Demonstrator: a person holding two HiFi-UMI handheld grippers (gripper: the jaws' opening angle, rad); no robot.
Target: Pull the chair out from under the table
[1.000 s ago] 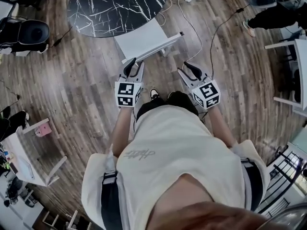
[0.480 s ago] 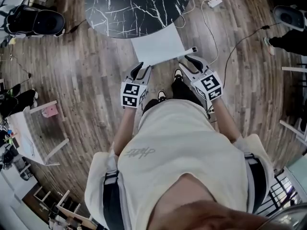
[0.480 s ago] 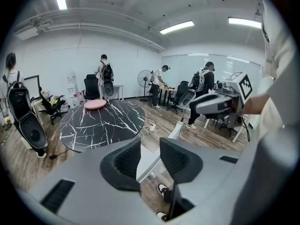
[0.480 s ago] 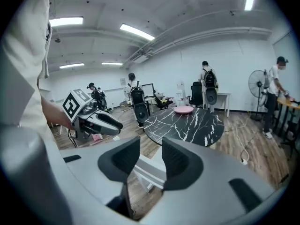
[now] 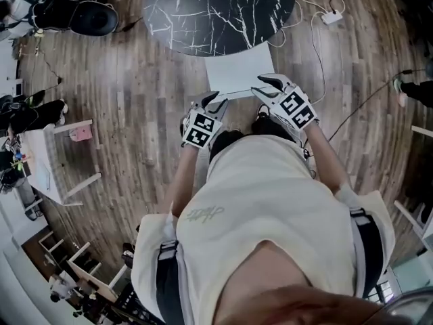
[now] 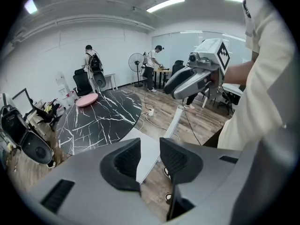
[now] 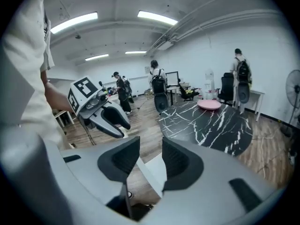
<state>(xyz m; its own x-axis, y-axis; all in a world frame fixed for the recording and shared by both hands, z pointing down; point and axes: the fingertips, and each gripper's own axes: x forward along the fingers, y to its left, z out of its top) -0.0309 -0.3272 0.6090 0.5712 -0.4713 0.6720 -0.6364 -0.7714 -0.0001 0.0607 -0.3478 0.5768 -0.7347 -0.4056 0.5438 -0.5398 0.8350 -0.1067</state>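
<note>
One black office chair stands at the far left of the head view, and one small white stand with a pink item sits below it. The left gripper is one of two; its fingers stand wide apart with nothing clamped, only the white seat showing beyond the gap. It hangs just beside the left end of the backrest rail of the one white chair, whose front edge is tucked under the near rim of the one round black marble table, its back toward the person. One pink plate lies on the far side of that table. The right gripper is equally wide and empty, its tips over the right end of the rail; whether they touch it I cannot tell. One power strip lies on the wood floor to the right. Three people stand at the back of the room. Compared with a second ago, both grippers have come forward from well short of the chair to its backrest, the right one farther, while their jaw width is unchanged.
</note>
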